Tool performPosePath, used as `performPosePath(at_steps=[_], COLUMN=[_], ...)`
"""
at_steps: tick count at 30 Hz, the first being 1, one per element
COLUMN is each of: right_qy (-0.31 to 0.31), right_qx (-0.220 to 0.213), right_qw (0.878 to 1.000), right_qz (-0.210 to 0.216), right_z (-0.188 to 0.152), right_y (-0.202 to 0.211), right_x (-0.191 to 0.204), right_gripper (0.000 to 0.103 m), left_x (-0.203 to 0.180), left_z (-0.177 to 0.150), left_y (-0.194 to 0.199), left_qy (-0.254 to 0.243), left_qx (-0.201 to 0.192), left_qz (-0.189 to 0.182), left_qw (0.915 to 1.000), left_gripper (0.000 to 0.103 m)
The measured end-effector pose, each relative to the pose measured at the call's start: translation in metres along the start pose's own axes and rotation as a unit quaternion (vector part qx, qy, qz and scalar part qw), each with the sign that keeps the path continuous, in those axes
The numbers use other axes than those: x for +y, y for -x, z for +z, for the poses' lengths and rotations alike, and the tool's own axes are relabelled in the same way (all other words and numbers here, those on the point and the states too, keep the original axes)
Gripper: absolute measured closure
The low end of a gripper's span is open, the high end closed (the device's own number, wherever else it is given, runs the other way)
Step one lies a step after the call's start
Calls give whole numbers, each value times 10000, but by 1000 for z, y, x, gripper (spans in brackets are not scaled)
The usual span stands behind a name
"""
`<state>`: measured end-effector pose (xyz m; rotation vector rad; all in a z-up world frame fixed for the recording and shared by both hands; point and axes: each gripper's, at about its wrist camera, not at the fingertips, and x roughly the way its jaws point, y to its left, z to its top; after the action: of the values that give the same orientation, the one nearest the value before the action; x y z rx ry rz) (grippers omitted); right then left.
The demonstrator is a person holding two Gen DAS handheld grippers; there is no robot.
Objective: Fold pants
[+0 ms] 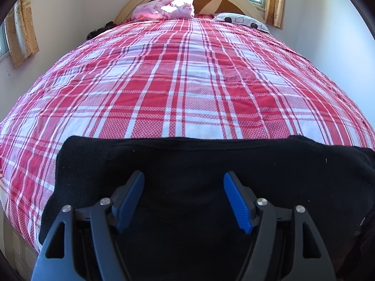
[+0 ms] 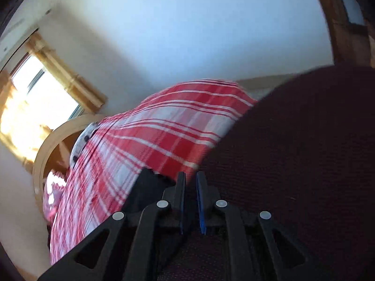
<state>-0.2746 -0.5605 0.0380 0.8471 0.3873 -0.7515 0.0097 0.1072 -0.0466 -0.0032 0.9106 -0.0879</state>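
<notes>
While the left gripper point(image 1: 184, 199) hangs with its jaws spread wide over the black pants point(image 1: 211, 159), nothing is pinched; one pair lies at the near edge of a bed with a red-and-white plaid sheet point(image 1: 178, 82). Two pillows point(image 1: 164, 8) sit by the headboard, with curtained windows behind. From the right wrist, blurred, the right gripper point(image 2: 191, 187) is nearly closed on dark fabric point(image 2: 304, 152). No writing is readable.

Both grippers: black linkage arms, silver pivot screws, ribbed blue pads on the fingers point(image 1: 236, 202)
</notes>
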Motion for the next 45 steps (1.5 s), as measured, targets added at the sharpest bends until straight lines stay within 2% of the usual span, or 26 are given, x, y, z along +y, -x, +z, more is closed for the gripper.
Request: performPosePath(at_steps=[1, 2, 3, 4, 5, 6, 9, 10, 11, 12, 13, 17, 19, 22, 25, 29, 33, 36, 40, 44, 45], right_qy=[246, 479, 736, 987, 1237, 1427, 1791, 1837, 1859, 1859, 1870, 2140, 1968, 1853, 1875, 1889, 2193, 1906, 1510, 1451, 1436], right_qx=[17, 54, 133, 217, 306, 419, 837, 985, 1164, 1302, 1351, 768, 674, 838, 1070, 457, 248, 1, 151, 326, 413], right_qw=[9997, 9987, 9970, 9945, 9912, 9883, 9796, 9769, 9747, 9735, 9729, 9738, 9775, 9791, 9764, 9800, 9747, 9806, 9876, 9842, 9833], right_qz=[83, 142, 197, 267, 348, 336, -369, -474, -428, -269, -149, 87, 349, 73, 49, 418, 345, 467, 395, 964, 1041], right_z=[0, -1, 1, 2, 2, 2, 3, 3, -1, -3, -7, -12, -12, -15, -21, -15, -1, 21, 34, 27, 23], right_y=[-1, -2, -10, -18, -27, -36, -76, -90, -99, -105, -105, -66, -46, -45, -53, -36, -43, -52, -78, -61, -56], right_x=[13, 26, 38, 50, 62, 70, 79, 78, 76, 75, 75, 71, 56, 31, 29, 44, 72, 77, 69, 73, 73], right_gripper=[84, 63, 38, 30, 28, 28, 28, 29, 44, 81, 89, 89, 89, 89, 89, 89, 90, 93, 93, 92, 85], left_x=[0, 0, 0, -1, -1, -1, -1, -1, -1, -1, 0, -1, 1, 0, 0, 0, 1, -1, -3, -4, -5], left_z=[0, 0, 0, 0, -1, -1, -1, -1, -1, -1, -1, 1, 1, 1, 1, 1, -1, 0, 2, 3, 3], left_y=[0, 0, 0, 0, 0, 0, 0, 1, 0, 0, 0, -1, -1, -2, -1, -2, 0, -1, -2, -3, -3], left_qy=[4, 6, 6, 6, 4, 2, 0, -7, -12, -20, -17, -49, -24, -50, -41, -28, 37, 58, 77, 94, 91], left_qx=[1, -1, 2, 2, 1, 3, 3, 0, 2, 6, 11, 59, 82, 76, 70, 82, 28, 12, 49, 55, 58], left_qz=[3, 6, 15, 27, 37, 42, 45, 50, 45, 47, 46, 72, 53, 75, 81, 102, 123, 165, 214, 241, 258], left_qw=[10000, 10000, 10000, 10000, 10000, 10000, 10000, 10000, 10000, 10000, 10000, 9999, 9999, 9999, 9999, 9999, 9999, 9998, 9997, 9997, 9996], left_gripper=[30, 30, 30, 30, 30, 30, 30, 30, 30, 30, 30, 29, 29, 28, 28, 28, 28, 27, 27, 26, 26])
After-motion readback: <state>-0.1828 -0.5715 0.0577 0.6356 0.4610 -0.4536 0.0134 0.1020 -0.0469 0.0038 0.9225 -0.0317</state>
